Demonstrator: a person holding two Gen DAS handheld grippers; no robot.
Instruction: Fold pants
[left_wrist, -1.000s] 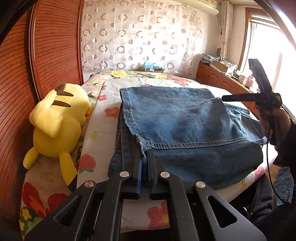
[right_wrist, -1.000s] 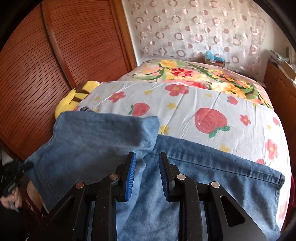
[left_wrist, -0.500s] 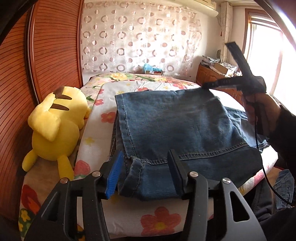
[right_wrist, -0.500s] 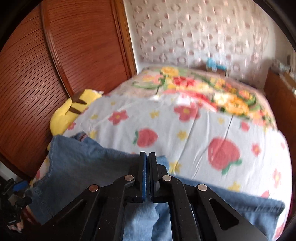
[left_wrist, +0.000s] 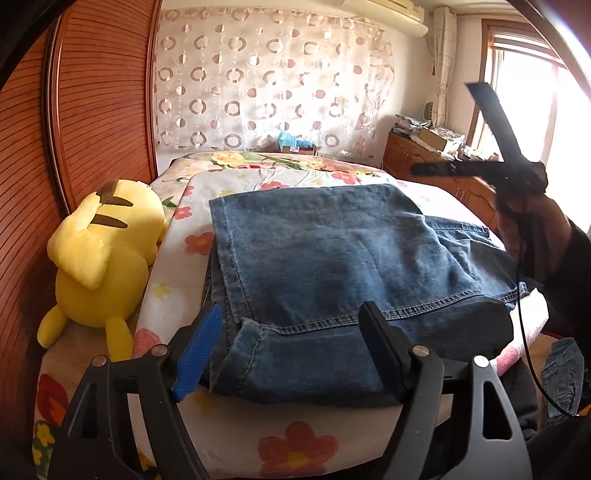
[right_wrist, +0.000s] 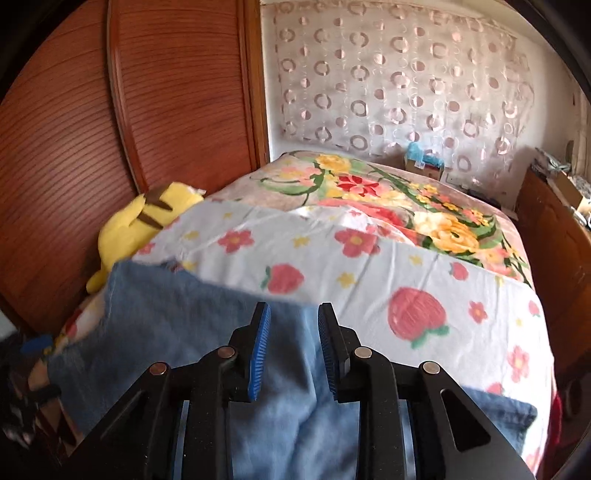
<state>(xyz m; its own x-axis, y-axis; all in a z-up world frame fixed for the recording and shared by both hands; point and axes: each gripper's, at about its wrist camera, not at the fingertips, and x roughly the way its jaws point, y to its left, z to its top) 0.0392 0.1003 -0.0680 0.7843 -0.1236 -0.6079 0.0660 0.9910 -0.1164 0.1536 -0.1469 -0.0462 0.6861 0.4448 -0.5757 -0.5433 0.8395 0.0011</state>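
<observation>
Both pairs of jaws stand apart with nothing between them. The left gripper (left_wrist: 288, 350) is spread wide just in front of the near hem of the jeans (left_wrist: 332, 258), its blue-padded finger at the left corner of the fold and its black finger further right; whether the tips touch the denim cannot be told. The right gripper (right_wrist: 293, 343) is parted more narrowly above the denim (right_wrist: 177, 332); in the left wrist view it appears raised over the far right side of the bed, with the hand (left_wrist: 532, 225) beneath it.

The jeans lie folded into a broad rectangle on the strawberry-and-flower sheet (left_wrist: 280, 424) at the near end of the bed. The top layer's stitched hem runs across the front, and a side seam runs away from the left gripper toward the far wall. On the right, another layer of denim sticks out from under the top one, toward the bed's right edge.

A yellow plush toy (left_wrist: 99, 266) lies beside the jeans on the left, against the wooden wardrobe (left_wrist: 92, 122). A circle-patterned curtain (left_wrist: 266, 85) hangs behind the bed.
</observation>
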